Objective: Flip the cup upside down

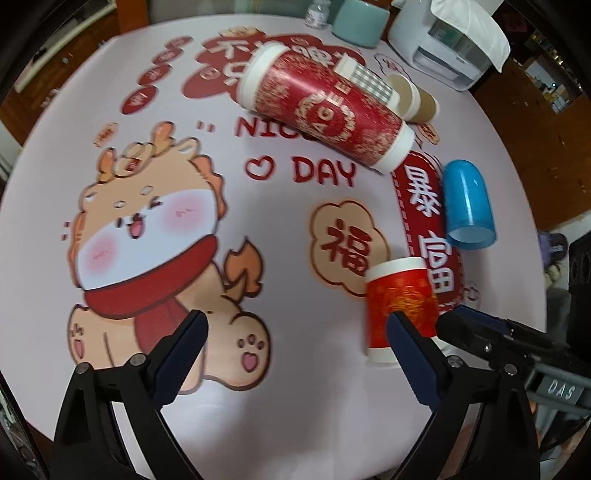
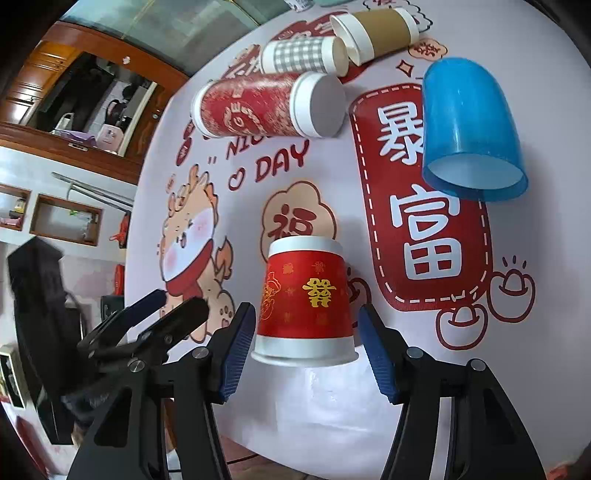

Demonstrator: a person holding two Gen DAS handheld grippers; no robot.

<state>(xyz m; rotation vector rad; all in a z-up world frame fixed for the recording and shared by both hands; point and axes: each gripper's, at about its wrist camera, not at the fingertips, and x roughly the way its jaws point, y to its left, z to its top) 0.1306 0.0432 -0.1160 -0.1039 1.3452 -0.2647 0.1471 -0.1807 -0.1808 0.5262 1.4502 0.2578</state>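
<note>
A small red paper cup [image 2: 306,302] with gold print stands upside down on the table, rim down. My right gripper [image 2: 306,328] is open with a finger on each side of the cup, not touching it. The same cup shows in the left wrist view [image 1: 400,302], just beyond the left gripper's right finger. My left gripper [image 1: 295,328] is open and empty over the cartoon dragon print. The right gripper's tip [image 1: 465,321] shows in the left wrist view beside the cup.
Other cups lie on their sides: a tall red one [image 1: 325,107], a checked one [image 2: 303,55], a brown one [image 2: 376,31], a blue plastic one [image 2: 469,129]. A teal mug [image 1: 360,20] and a white appliance [image 1: 443,48] stand at the table's far edge.
</note>
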